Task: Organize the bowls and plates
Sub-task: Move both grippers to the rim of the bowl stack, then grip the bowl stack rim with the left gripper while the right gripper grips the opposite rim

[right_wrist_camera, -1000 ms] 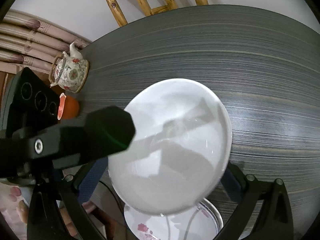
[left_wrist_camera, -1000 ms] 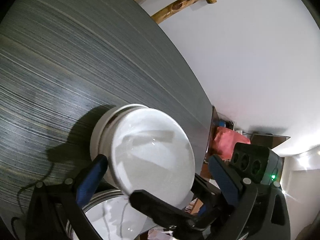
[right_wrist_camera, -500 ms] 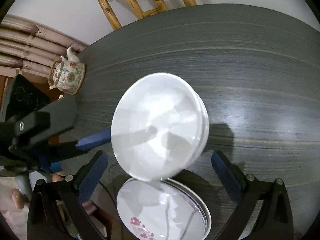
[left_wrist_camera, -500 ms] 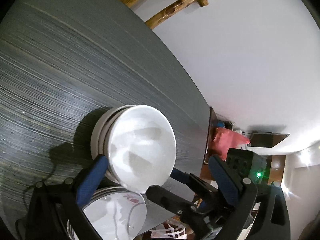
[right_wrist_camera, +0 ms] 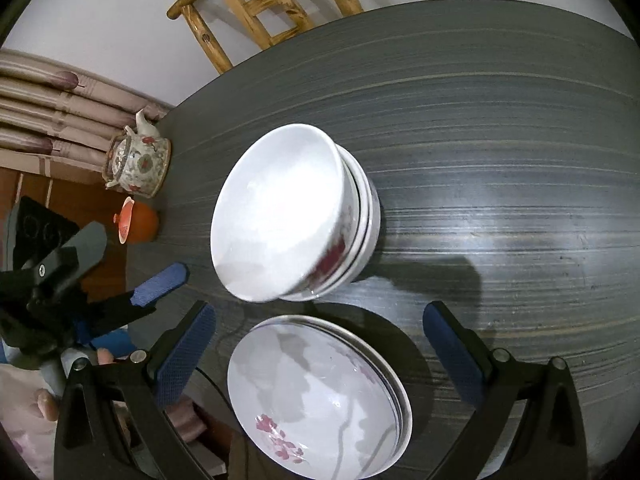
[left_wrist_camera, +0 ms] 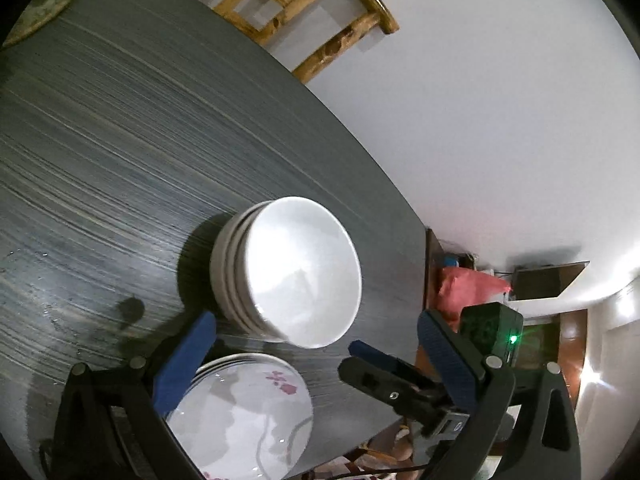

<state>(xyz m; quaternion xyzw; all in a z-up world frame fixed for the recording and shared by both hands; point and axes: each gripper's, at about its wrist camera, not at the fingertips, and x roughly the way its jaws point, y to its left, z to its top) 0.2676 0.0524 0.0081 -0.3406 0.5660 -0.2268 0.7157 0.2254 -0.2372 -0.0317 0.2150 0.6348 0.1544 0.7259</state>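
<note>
Dark streaked table [right_wrist_camera: 500, 128], stack of white bowls [right_wrist_camera: 296, 216] just behind stack of flowered plates [right_wrist_camera: 320, 404] at its near edge, left gripper [left_wrist_camera: 316, 356] and right gripper [right_wrist_camera: 320, 352] both with jaws apart, empty, floral teapot [right_wrist_camera: 136, 164] at left edge

Plates [right_wrist_camera: 320, 400] perhaps cut off below

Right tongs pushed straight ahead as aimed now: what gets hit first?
Probably the plate stack, lying between the open right tongs; past it, the bowl stack. If the tongs ride above the plates, the bowls come first; depth is unclear.
</note>
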